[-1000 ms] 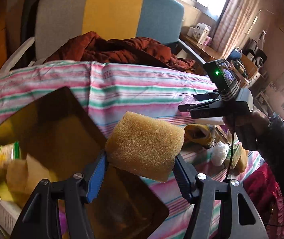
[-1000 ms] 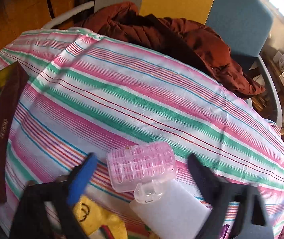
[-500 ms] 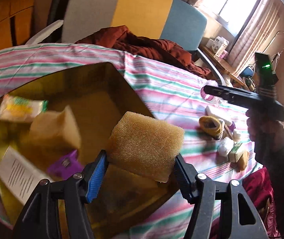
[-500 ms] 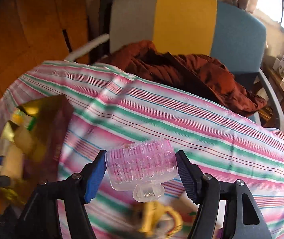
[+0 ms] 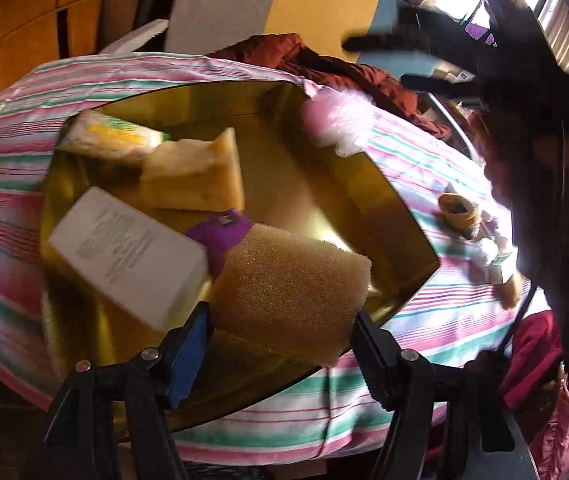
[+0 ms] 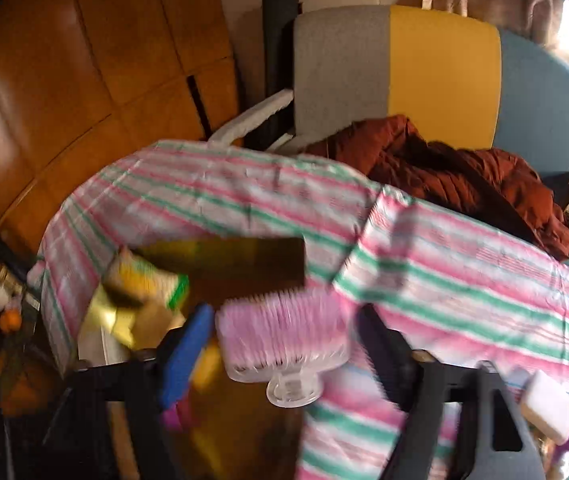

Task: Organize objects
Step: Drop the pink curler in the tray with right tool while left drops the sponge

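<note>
The left gripper (image 5: 280, 344) hangs over the near end of a gold tray (image 5: 400, 216) on the striped tablecloth (image 5: 424, 312), with a tan sponge block (image 5: 290, 292) between its fingers. Its jaws are opening: the blue pad on one side touches the sponge, while the black pad on the other side meets only its lower corner, so the hold is loosening and the sponge sits tilted above the tray.

In the tray lie a white printed box (image 5: 124, 256) toward the near left edge, a purple item (image 5: 220, 236) partly hidden beside it, a yellow foam wedge (image 5: 196, 176) in the middle, and a yellow-green packet (image 5: 112, 140) at the far left corner.

The right gripper (image 6: 284, 340) is over the tray's far right edge. Its jaws are opening, and a pink bristled plastic brush (image 6: 284, 340) sits in the gap, apart from both pads, blurred. The left wrist view shows that same brush (image 5: 338, 120) as a pink smear at the tray's far right rim, below the dark, blurred right gripper (image 5: 404, 60).

A yellow sock-like item (image 5: 458, 216) lies on the cloth well right of the tray.
</note>
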### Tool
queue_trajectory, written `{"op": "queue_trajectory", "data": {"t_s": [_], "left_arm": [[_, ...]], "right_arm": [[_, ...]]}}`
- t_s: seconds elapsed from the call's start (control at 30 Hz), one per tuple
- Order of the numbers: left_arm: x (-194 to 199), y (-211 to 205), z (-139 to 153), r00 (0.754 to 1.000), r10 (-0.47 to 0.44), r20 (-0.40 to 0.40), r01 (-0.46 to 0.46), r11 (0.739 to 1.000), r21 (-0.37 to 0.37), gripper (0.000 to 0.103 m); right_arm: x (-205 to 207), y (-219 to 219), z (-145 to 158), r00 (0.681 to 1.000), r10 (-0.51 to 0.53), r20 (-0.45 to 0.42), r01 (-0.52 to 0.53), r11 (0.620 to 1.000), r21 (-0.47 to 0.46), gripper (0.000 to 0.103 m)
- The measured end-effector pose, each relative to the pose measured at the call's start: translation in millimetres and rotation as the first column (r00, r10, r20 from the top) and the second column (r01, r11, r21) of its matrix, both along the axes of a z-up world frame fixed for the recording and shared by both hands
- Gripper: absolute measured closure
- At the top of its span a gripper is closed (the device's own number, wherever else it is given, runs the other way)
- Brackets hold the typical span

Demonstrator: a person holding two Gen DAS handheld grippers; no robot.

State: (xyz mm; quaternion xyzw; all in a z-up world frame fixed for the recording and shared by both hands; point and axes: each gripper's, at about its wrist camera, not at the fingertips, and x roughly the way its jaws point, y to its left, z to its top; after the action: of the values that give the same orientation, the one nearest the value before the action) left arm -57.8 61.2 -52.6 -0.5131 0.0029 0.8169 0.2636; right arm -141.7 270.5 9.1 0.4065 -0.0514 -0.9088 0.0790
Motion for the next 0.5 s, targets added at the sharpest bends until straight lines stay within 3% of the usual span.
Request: {"op": "queue_trajectory", "data": {"t_s": [0.03, 0.13, 0.33, 0.5], "left_arm": [[0, -3, 0, 1.0, 0.005, 0.0, -0.005, 1.0, 0.004, 0.031], [1, -13, -1, 1.0, 0.022, -0.003, -0.022, 1.0, 0.015, 0.029], [2, -25, 4, 0.999, 0.045, -0.024, -0.044, 0.998, 0.033, 0.029], [9, -29, 12, 0.997, 0.055, -0.061, -0.054, 0.998, 0.021, 0.021]], "right_arm": [[-5, -4, 3, 1.0, -0.021, -0.011, 0.021, 1.0, -0.014, 0.003], [-6, -13, 9, 0.999, -0.035, -0.02, 0.034, 0.999, -0.037, 0.003], [24, -28, 2, 1.0, -0.015, 0.005, 0.014, 1.0, 0.017, 0.003], [57, -39, -9, 1.0, -0.011, 0.002, 0.011, 0.998, 0.062, 0.001]]}}
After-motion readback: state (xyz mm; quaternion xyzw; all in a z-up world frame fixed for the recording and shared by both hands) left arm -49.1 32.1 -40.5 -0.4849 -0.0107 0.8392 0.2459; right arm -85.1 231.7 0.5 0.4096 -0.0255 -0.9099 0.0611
